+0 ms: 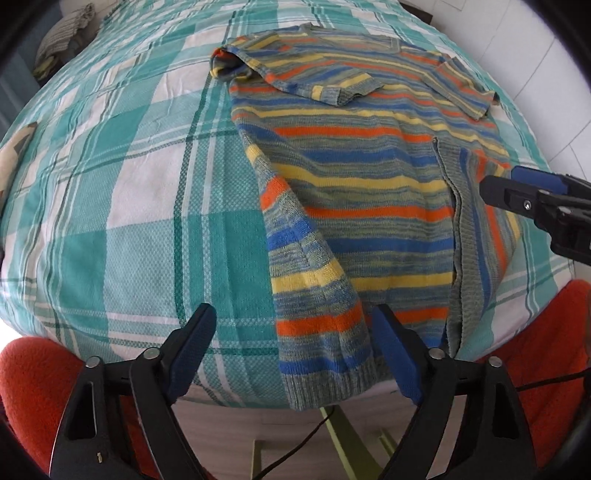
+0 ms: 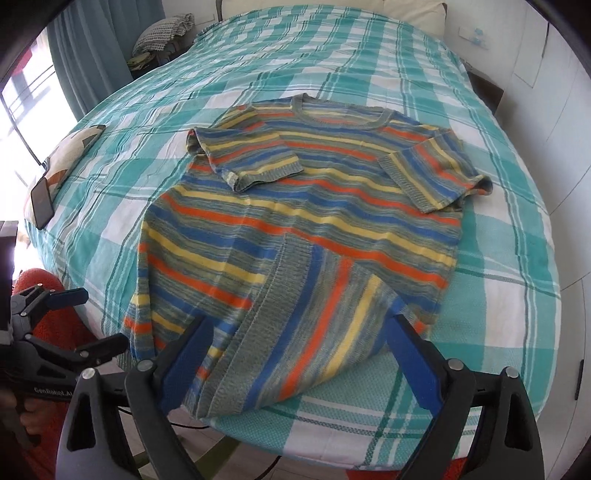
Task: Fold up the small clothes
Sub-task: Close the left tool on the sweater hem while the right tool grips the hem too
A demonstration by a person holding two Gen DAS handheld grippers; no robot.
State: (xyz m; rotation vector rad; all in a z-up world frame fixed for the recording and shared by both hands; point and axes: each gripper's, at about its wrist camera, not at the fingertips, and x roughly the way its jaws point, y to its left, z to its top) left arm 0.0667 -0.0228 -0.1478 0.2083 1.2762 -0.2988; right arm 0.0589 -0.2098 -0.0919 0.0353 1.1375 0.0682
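A knitted short-sleeved sweater point(image 1: 369, 177) point(image 2: 314, 206) striped in blue, yellow, orange and grey lies flat on the bed, neck at the far end. Both sleeves are folded in over the chest. Its two lower side parts are turned in over the body. My left gripper point(image 1: 295, 343) is open at the near hem, with the folded left edge lying between its blue pads, not pinched. My right gripper point(image 2: 299, 339) is open too, straddling the turned-in right lower corner. Each gripper also shows in the other's view: the right gripper point(image 1: 517, 192) and the left gripper point(image 2: 88, 325).
The bed wears a teal and white plaid cover point(image 1: 129, 184) point(image 2: 498, 258). A dark phone point(image 2: 41, 203) lies on a cushion point(image 2: 70, 155) at the left edge. Grey folded cloth point(image 2: 162, 33) sits by the far corner. Red-clad legs point(image 1: 33, 373) stand at the near edge.
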